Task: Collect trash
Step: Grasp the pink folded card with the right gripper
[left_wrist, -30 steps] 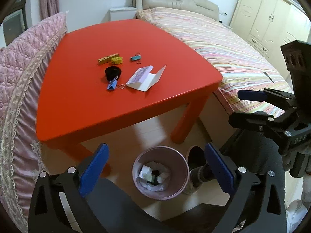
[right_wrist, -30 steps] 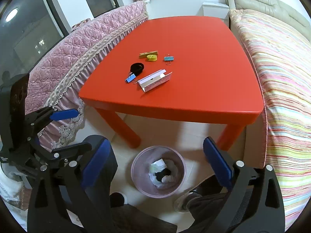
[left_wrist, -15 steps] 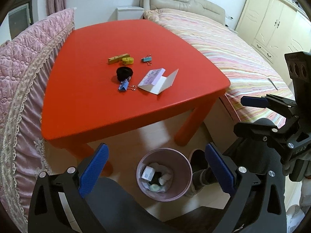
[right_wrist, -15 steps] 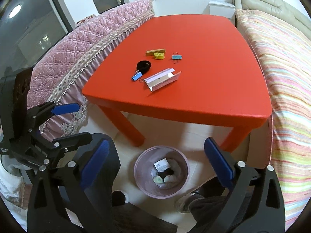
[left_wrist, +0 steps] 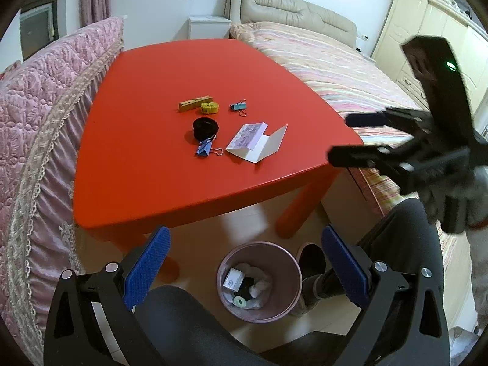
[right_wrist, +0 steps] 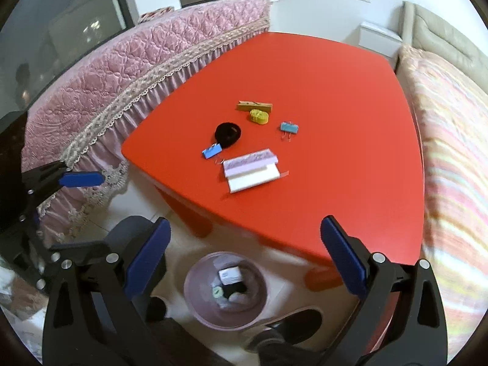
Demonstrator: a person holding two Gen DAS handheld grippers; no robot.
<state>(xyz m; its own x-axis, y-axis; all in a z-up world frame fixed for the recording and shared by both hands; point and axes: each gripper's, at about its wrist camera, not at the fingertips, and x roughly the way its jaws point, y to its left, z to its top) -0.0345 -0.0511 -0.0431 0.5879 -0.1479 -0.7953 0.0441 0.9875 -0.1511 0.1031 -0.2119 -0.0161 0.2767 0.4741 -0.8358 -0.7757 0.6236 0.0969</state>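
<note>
Left gripper (left_wrist: 244,262): released — above the pink trash bin (left_wrist: 259,280)
Right gripper (right_wrist: 244,259): released — empty
Folded card (right_wrist: 251,172): on red counter (right_wrist: 335,116)

Spread right claw (right_wrist: 244,259) above bin (right_wrist: 195,308)

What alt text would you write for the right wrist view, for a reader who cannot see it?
An open right gripper hangs empty above a pink bin on the floor beside a red table. On the table lie a folded card, two binder clips, a black ring, a clothespin and a yellow roll.
</note>
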